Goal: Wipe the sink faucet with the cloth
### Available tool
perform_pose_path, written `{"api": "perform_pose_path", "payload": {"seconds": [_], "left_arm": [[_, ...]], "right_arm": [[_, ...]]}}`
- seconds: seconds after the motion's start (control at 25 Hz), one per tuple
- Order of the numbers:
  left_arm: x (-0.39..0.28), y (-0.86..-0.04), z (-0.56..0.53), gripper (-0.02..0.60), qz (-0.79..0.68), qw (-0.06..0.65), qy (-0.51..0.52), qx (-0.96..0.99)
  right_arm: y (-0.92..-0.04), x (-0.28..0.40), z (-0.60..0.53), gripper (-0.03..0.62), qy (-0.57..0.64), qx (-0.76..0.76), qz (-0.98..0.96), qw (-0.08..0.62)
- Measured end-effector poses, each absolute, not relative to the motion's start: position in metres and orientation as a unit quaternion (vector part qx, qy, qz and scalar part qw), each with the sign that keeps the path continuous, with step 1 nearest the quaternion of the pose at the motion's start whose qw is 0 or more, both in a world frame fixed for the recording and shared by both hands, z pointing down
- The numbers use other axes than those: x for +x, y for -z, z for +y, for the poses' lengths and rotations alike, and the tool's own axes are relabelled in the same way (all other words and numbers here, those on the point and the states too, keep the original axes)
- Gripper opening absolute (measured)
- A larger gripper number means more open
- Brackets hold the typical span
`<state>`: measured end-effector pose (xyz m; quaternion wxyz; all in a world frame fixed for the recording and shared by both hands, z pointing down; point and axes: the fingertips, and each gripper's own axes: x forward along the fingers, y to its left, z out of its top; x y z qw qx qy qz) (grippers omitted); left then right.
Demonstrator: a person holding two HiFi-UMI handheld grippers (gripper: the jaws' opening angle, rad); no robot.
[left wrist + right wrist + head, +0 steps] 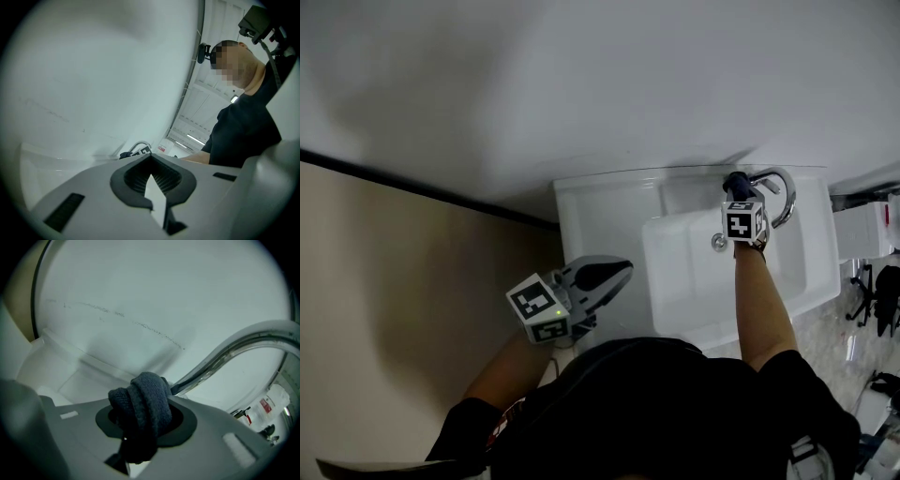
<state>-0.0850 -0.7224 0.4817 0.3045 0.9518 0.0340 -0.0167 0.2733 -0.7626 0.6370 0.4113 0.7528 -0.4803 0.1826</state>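
Dark blue cloth [143, 411], bunched, clamped in right tool [140, 430], against chrome faucet [234, 352] at back of white sink [614, 202]; left tool [154, 197] closed, empty, left of sink.

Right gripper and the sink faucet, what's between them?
Only the dark cloth, bunched in the tongs of the right gripper, with the curved spout of the faucet running up behind it. The right gripper view shows this.

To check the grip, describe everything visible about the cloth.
The cloth is dark blue-grey ribbed knit, bunched into a thick roll. The right gripper is shut on it, and folds bulge out past the jaws. It sits at the lower neck of the chrome faucet, seemingly touching it, above the white sink.
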Motion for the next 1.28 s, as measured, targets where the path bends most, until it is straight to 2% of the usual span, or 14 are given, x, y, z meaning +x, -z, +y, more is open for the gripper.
{"api": "perform_pose_path", "payload": {"seconds": [0.56,0.92,1.08,1.28], "left_arm": [[-0.078,-0.485,-0.727,0.0,0.014,0.301,0.003,0.954],[-0.064,-0.476,-0.709,0.0,0.019,0.295,-0.012,0.955],[-0.056,-0.469,-0.694,0.0,0.026,0.284,-0.027,0.958],[-0.044,-0.468,-0.674,0.0,0.029,0.279,-0.052,0.959]], "right_arm": [[-0.704,0.278,-0.752,0.107,-0.228,0.715,-0.496,0.437],[-0.675,0.255,-0.726,0.107,-0.206,0.737,-0.572,0.295],[-0.652,0.27,-0.704,0.107,-0.19,0.761,-0.573,0.238],[-0.633,0.29,-0.707,0.109,-0.151,0.771,-0.579,0.218]]}}
